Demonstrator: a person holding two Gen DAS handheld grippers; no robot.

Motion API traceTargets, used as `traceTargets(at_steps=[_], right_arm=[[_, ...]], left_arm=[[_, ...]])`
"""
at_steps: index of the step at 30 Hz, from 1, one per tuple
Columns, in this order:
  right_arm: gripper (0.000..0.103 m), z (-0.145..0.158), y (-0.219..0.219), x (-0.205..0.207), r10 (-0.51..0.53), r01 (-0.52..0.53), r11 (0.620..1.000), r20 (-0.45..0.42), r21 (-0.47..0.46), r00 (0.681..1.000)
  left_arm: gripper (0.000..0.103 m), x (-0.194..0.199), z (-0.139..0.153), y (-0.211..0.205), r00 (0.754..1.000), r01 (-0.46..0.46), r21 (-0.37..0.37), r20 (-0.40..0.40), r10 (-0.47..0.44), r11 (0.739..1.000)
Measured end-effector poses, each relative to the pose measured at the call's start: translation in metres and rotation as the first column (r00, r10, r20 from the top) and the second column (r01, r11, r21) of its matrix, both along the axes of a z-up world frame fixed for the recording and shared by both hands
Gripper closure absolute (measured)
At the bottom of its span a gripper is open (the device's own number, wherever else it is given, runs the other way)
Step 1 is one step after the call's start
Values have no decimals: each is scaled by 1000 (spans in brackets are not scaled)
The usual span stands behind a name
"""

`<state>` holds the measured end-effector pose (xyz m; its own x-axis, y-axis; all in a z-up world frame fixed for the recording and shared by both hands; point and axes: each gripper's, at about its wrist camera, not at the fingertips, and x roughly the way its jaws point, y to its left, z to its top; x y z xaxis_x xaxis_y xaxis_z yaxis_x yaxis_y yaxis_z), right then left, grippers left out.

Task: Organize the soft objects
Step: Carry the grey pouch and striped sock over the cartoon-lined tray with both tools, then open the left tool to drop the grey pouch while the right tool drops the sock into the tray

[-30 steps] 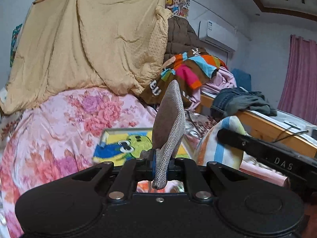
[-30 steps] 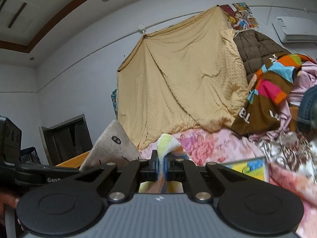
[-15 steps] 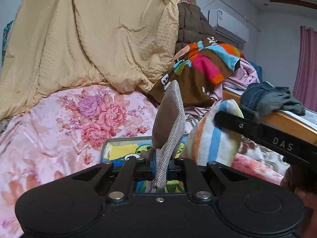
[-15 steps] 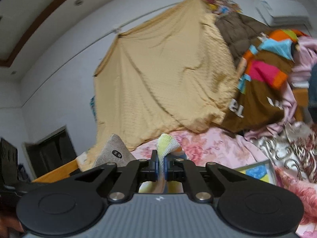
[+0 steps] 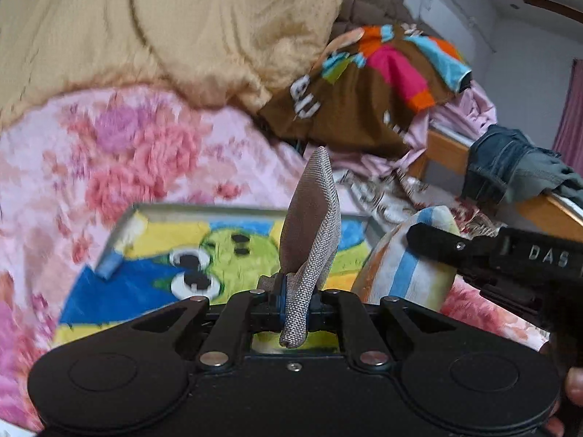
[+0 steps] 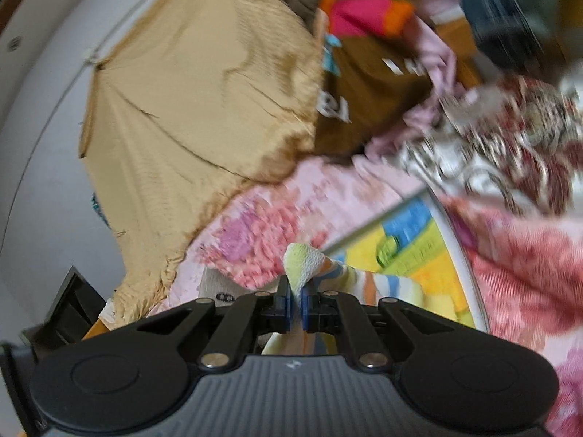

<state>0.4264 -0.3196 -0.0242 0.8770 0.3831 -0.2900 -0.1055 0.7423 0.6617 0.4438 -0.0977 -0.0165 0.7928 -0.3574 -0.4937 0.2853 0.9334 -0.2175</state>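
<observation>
Two pinches going: left gripper (image 5: 294, 300) clamps the grey pouch (image 5: 309, 233) standing upright, right gripper (image 6: 296, 300) clamps the striped pouch (image 6: 364, 284), and the cartoon tray (image 5: 164, 215) on the bed sits just ahead and below both.

Bed (image 5: 448, 145), pink floral quilt (image 5: 145, 145), cartoon tray (image 5: 153, 255) on quilt

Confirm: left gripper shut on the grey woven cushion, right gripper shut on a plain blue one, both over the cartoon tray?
Not quite. The right gripper is shut on a striped cushion, with orange, blue, white and green bands, not a plain blue one; the right wrist view shows it. The rest holds: the left gripper is shut on the grey woven cushion, both over the cartoon tray.
</observation>
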Motion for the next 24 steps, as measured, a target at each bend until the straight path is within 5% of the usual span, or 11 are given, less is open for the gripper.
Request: traceTargets(at_steps=[6, 14, 16, 20, 24], right_arm=[[91, -21, 10, 18, 26, -29, 999, -150, -15, 988], [85, -27, 37, 23, 54, -78, 992, -228, -99, 972], [65, -27, 41, 22, 49, -80, 989, -236, -121, 970], [50, -23, 46, 19, 46, -88, 982, -241, -168, 969], [33, -17, 46, 15, 47, -92, 978, -235, -185, 971]], left_arm=[[94, 13, -26, 22, 992, -82, -46, -102, 77, 996], [88, 24, -34, 50, 959, -220, -55, -197, 205, 974], [86, 25, -35, 54, 953, -232, -50, -210, 217, 972], [78, 19, -37, 57, 949, -238, -25, -216, 228, 971], [59, 13, -35, 58, 946, -239, 5, -224, 234, 971]])
